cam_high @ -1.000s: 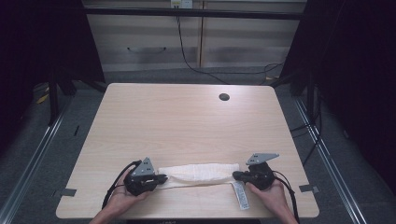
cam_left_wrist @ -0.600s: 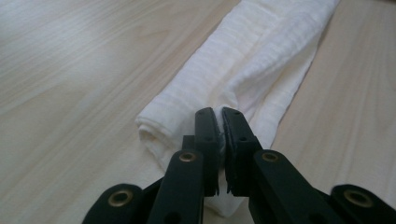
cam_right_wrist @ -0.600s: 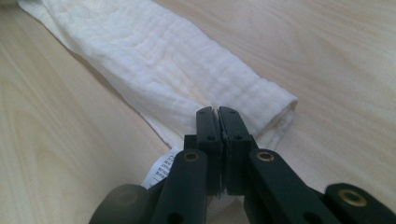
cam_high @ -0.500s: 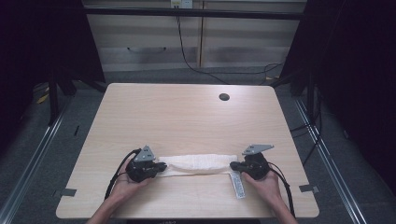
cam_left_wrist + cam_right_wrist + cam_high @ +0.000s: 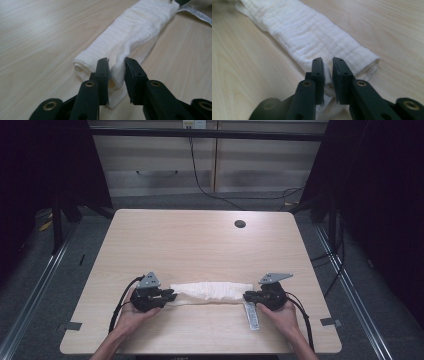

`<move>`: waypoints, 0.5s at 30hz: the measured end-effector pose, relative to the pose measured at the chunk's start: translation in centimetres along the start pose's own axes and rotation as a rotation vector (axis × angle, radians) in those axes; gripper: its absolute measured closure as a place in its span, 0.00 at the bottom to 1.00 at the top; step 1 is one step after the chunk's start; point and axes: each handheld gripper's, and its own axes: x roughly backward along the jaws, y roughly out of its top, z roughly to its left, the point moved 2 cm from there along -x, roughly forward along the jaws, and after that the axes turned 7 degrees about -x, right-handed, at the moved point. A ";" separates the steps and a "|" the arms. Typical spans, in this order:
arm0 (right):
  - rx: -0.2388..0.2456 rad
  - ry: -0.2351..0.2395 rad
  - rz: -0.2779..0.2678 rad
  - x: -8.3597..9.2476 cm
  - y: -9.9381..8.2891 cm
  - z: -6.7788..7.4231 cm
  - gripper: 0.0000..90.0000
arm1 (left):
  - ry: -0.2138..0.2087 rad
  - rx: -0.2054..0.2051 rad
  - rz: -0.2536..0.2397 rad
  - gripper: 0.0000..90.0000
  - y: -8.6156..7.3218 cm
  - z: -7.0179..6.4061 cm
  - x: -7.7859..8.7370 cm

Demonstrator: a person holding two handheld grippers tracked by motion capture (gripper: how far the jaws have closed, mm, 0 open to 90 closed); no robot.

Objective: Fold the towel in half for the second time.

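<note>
A white cloth (image 5: 212, 292), folded into a long narrow band, lies flat across the near part of the wooden table (image 5: 200, 245). My left gripper (image 5: 172, 296) is at its left end and my right gripper (image 5: 246, 296) at its right end, each held in a hand. In the left gripper view the left gripper's (image 5: 117, 65) jaws stand slightly apart around a fold of the cloth (image 5: 135, 32). In the right gripper view the right gripper's (image 5: 327, 63) jaws stand a little apart around the cloth's (image 5: 312, 32) edge. Both pairs of jaws have just been opening, and the cloth sits loose between them.
A white printed label strip (image 5: 253, 316) lies on the table under the right gripper, pointing toward the near edge. A dark round hole (image 5: 240, 224) sits at the table's far right. Cables trail from both grippers. Dark floor and rails surround the table.
Both hands and the cloth have shifted a little away from the table's near edge. The cloth now lies stretched straight between the two grippers.
</note>
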 end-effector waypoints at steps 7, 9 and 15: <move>-0.008 0.044 -0.065 2.3 -0.1 0.6 0.77 | -0.014 -0.017 -0.023 0.68 -0.4 -1.3 2.1; -0.008 0.050 -0.080 2.9 -0.2 0.6 0.78 | -0.004 0.005 -0.045 0.65 -0.6 -1.2 2.9; -0.029 0.038 -0.149 5.1 -0.8 0.2 0.77 | 0.071 0.096 -0.088 0.52 -1.3 -0.3 5.6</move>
